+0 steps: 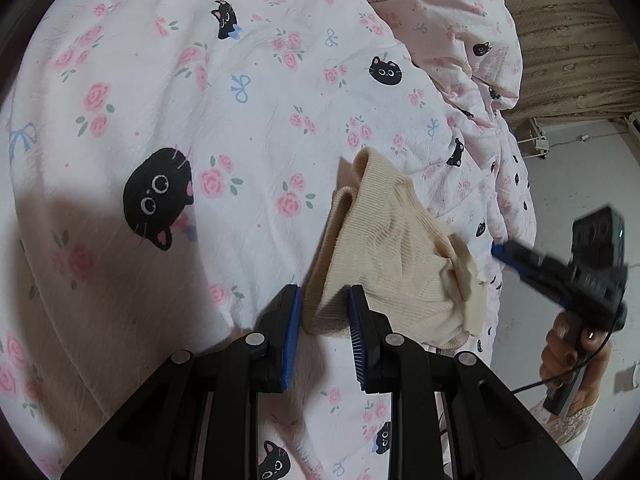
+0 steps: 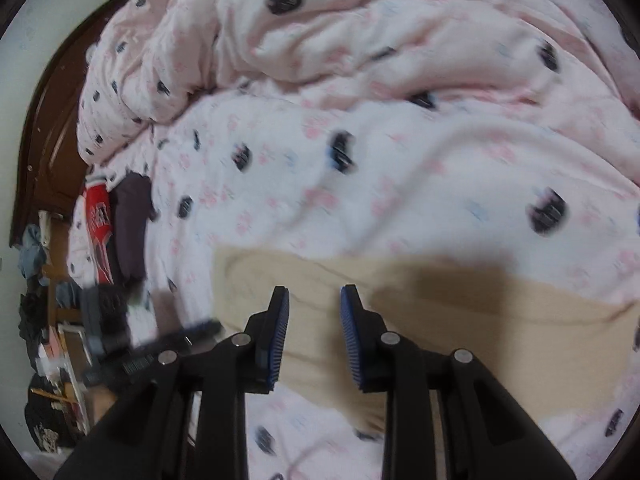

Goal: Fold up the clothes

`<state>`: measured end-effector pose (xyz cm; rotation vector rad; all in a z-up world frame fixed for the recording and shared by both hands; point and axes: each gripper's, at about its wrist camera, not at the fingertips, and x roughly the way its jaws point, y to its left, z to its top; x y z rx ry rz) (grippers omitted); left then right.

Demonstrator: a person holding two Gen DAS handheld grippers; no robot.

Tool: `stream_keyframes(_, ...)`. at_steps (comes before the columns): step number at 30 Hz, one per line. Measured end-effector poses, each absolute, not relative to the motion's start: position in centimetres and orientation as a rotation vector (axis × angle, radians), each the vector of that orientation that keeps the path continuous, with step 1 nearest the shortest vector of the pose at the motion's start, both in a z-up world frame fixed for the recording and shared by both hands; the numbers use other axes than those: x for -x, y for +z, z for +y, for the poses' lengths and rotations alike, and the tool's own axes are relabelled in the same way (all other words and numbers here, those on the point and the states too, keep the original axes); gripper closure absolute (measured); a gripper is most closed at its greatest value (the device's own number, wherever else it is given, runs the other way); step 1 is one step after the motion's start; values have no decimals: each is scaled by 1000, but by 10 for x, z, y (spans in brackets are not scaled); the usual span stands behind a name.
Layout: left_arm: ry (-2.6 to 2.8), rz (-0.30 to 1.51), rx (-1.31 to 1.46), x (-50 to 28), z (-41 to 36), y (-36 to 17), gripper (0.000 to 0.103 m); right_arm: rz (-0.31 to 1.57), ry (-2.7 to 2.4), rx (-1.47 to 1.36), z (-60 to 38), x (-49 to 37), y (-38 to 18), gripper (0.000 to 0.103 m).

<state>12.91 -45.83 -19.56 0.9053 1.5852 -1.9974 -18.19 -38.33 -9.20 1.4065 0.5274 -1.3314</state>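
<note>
A cream ribbed knit garment [image 1: 400, 248] lies on the pink cat-and-rose bed cover [image 1: 240, 120]. My left gripper [image 1: 324, 300] is shut on its near corner, and the fabric fills the gap between the blue pads. In the right wrist view the garment [image 2: 480, 320] spreads flat, blurred by motion. My right gripper [image 2: 314, 300] hangs over it, open, with nothing pinched between its pads. From the left wrist view the right gripper [image 1: 500, 252] sits just off the garment's right edge, held by a hand [image 1: 568, 344]. The left gripper [image 2: 204, 328] shows as a blur at the garment's left end.
The quilt is bunched into a heap [image 2: 280, 20] at the far side of the bed. A red garment [image 2: 98, 220] and a dark one [image 2: 130, 228] lie at the bed's left edge by a brown wooden headboard [image 2: 48, 120]. Clutter [image 2: 44, 320] crowds the floor. A tan curtain [image 1: 568, 40] hangs beyond the bed.
</note>
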Motion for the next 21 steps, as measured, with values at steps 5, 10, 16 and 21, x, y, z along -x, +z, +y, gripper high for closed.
stream_keyframes(5,-1996,1588,-905,-129,-458,-196,82,616,-1373,-1515,-347,198,-123,72)
stream_keyframes(10,-1997,1595,-903,-131,-458,-198,82,546,-1392,-1617,-332,210,-158,72)
stream_keyframes(16,-2000,1611,-901,-130,-459,-199,82,479,-1478,-1613,-340,228,-160,72)
stream_keyframes(21,-2000,1623,-900,-130,-460,-200,82,420,-1619,-1514,-359,250,-139,72)
